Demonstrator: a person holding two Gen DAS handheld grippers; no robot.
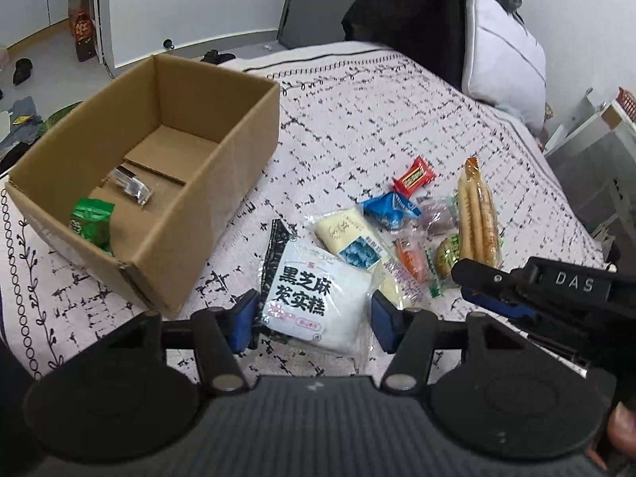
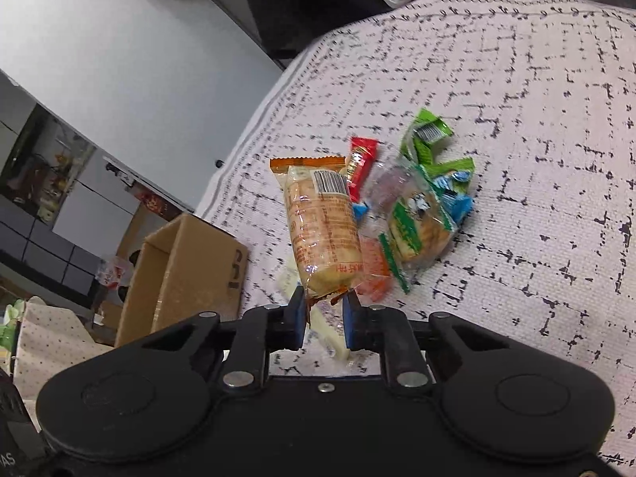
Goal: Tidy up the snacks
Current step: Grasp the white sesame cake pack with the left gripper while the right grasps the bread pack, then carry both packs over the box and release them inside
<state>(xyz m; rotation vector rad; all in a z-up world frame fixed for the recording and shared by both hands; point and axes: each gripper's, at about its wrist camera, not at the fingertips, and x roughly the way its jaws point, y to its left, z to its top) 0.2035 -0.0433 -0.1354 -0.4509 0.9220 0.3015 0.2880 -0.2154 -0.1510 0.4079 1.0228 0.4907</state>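
The white sesame-cake packet (image 1: pixel 314 298), printed 黑芝麻芡实糕, sits clamped between the left tongs (image 1: pixel 314 318), above the bed (image 1: pixel 357 119); the cardboard box (image 1: pixel 222 183) lies to their left. The right tongs (image 2: pixel 325 314) pinch the near end of the biscuit-stick pack (image 2: pixel 322 230), its long axis pointing away from them. "DAS" is readable on that tool.

We read "黑芝麻芡实糕" in black characters on the white snack packet (image 1: pixel 314 302); "DAS" in pale letters on the black gripper body (image 1: pixel 574 283). Barcode on the orange-ended biscuit pack (image 2: pixel 324 230), digits unreadable.
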